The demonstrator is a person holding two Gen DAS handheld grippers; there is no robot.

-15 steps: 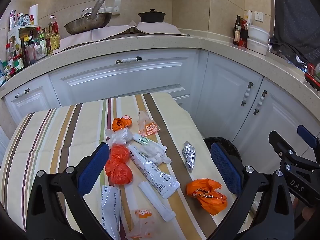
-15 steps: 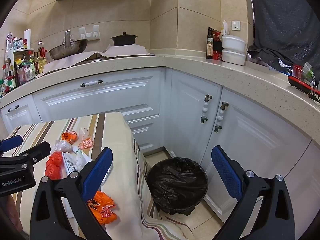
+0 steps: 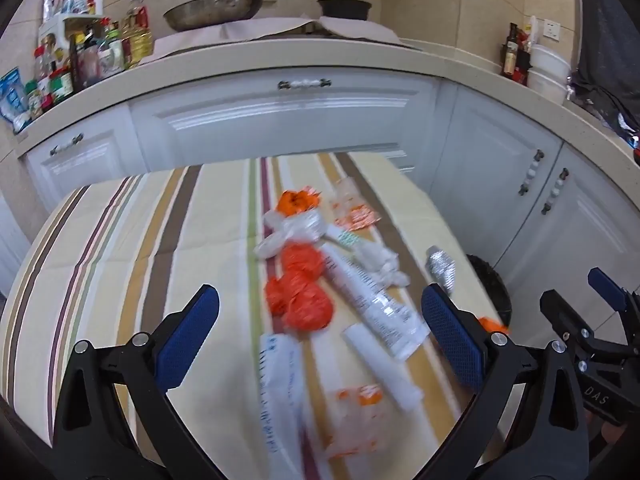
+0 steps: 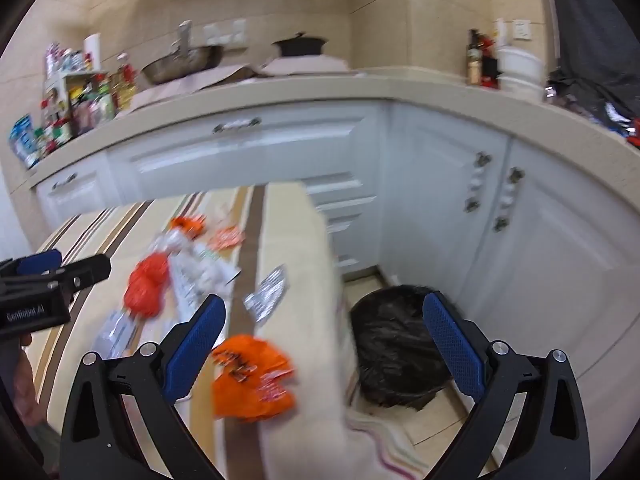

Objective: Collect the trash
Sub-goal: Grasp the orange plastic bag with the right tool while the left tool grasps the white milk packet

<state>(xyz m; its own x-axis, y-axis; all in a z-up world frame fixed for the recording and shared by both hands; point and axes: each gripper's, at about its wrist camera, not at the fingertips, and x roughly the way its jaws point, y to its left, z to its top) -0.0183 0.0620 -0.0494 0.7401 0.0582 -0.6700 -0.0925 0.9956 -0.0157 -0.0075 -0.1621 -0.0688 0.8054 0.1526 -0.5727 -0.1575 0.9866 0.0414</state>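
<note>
Trash lies scattered on the striped table (image 3: 120, 240): crumpled orange bags (image 3: 300, 300), a long white printed wrapper (image 3: 372, 300), a white tube (image 3: 384, 364), a silver foil packet (image 3: 440, 268) and clear plastic bits. My left gripper (image 3: 320, 336) is open and empty above the near orange bags. My right gripper (image 4: 324, 340) is open and empty over the table's right edge, near an orange wrapper (image 4: 252, 376). A bin with a black liner (image 4: 396, 348) stands on the floor right of the table.
White cabinets (image 3: 280, 120) and a curved counter (image 3: 360, 52) ring the table. Bottles and jars (image 3: 80, 60), a wok (image 3: 212, 8) and a black pot (image 3: 344, 6) stand on the counter. White tubs (image 4: 516, 68) sit at the right corner.
Both grippers have moved left and forward over the table; the views are blurred. The right gripper now looks over the table edge and the orange wrapper. Both stay open.
</note>
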